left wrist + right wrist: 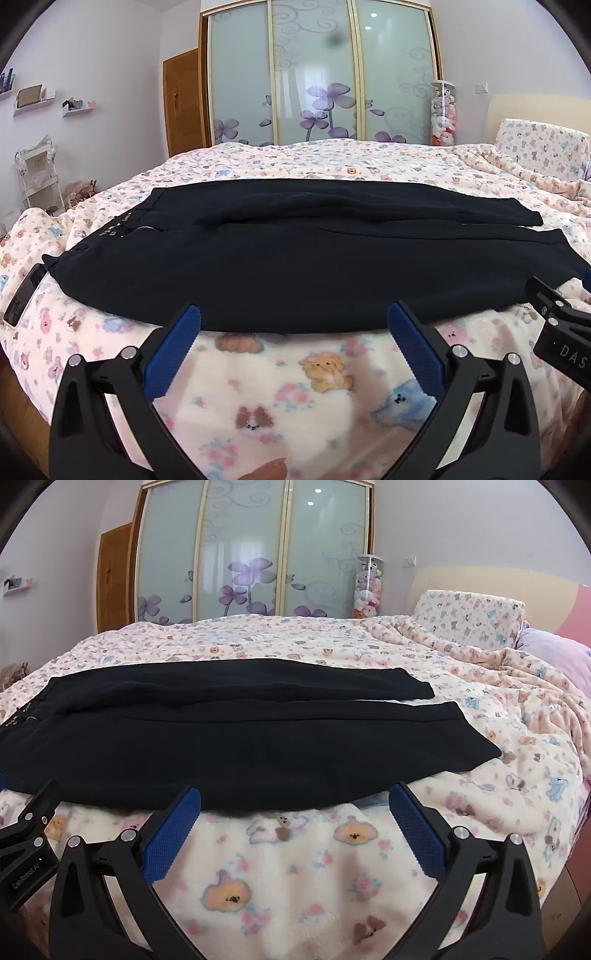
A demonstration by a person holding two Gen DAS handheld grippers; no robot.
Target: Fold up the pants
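Note:
Dark navy pants lie flat across the bed, waistband at the left, both legs stretched to the right, the far leg next to the near one. They also show in the right wrist view. My left gripper is open and empty, its blue-padded fingers just short of the near edge of the pants. My right gripper is open and empty at the same near edge, further right toward the leg ends. The right gripper's body shows at the right edge of the left wrist view.
The bed has a fleece blanket with a bear print. A black phone lies at the bed's left edge. Pillows sit at the right. A wardrobe with sliding doors stands behind the bed.

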